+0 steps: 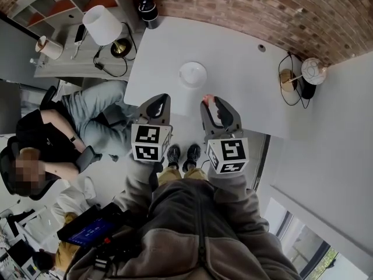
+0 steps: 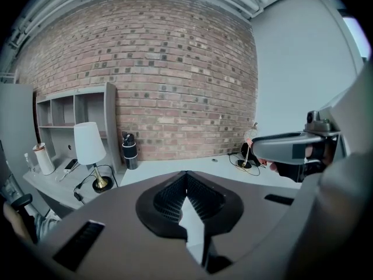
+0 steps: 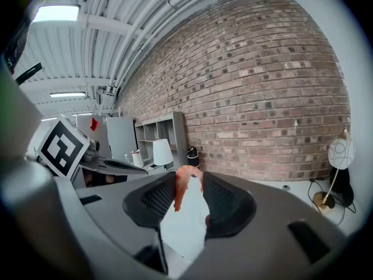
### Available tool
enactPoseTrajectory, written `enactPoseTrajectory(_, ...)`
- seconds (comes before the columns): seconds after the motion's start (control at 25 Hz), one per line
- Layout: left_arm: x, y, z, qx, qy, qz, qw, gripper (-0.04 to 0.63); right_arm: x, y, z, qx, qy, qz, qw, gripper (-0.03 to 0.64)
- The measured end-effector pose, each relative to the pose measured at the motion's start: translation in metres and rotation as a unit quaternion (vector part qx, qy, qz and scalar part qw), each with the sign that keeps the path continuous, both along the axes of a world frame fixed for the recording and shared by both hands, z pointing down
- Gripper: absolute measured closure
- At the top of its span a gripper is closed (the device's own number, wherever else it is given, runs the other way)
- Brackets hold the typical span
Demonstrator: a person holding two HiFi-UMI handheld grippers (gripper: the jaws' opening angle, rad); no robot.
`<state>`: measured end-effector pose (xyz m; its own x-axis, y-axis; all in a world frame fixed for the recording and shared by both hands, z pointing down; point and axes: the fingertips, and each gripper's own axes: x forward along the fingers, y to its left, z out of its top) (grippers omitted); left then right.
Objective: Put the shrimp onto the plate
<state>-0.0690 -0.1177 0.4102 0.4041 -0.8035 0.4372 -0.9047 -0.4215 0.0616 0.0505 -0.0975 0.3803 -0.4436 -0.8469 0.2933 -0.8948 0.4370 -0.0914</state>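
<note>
A big white table [image 1: 233,69] stands against a red brick wall [image 1: 245,4]. At the far left corner of the table is a black bottle [image 1: 148,9]. Near the far right edge there is a small round hole [image 1: 261,48] in the top. To the right of the table a round white lamp [image 1: 313,70] stands on a gold foot [image 1: 287,79] with a black cord.

To the left is a low grey desk [image 1: 64,63]. On it are a white lamp [image 1: 102,25], a roll of paper [image 1: 49,47] and a phone [image 1: 80,32]. A person [image 1: 76,127] in blue jeans sits nearer, on the left. A blue screen [image 1: 87,229] glows at the near left.
</note>
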Motion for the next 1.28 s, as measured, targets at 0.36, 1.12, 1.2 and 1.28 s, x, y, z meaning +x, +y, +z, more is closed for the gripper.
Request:
enactPoseTrajectory(0.36, -0.007, -0.005, 0.037, -0.038, 0.001, -0.014, 0.9992, 0.591, -0.010, -0.020, 0.036, -0.036, 0.000, -0.017, 0.999, 0.468)
enactPoseTrajectory(1.12, -0.018, -0.018, 0.115, -0.125, -0.008, -0.028, 0.9917, 0.591, -0.016, -0.068, 0.125, -0.118, 0.015, -0.026, 0.993, 0.468)
enactPoseTrajectory(1.2, -0.019, -0.017, 0.124, -0.135, -0.009, -0.030, 0.9903, 0.591, -0.017, -0.071, 0.134, -0.126, 0.015, -0.026, 0.992, 0.468)
enactPoseTrajectory(1.28, -0.020, -0.016, 0.132, -0.145, -0.011, -0.032, 0.9888, 0.591, -0.017, -0.074, 0.142, -0.132, 0.015, -0.026, 0.991, 0.468)
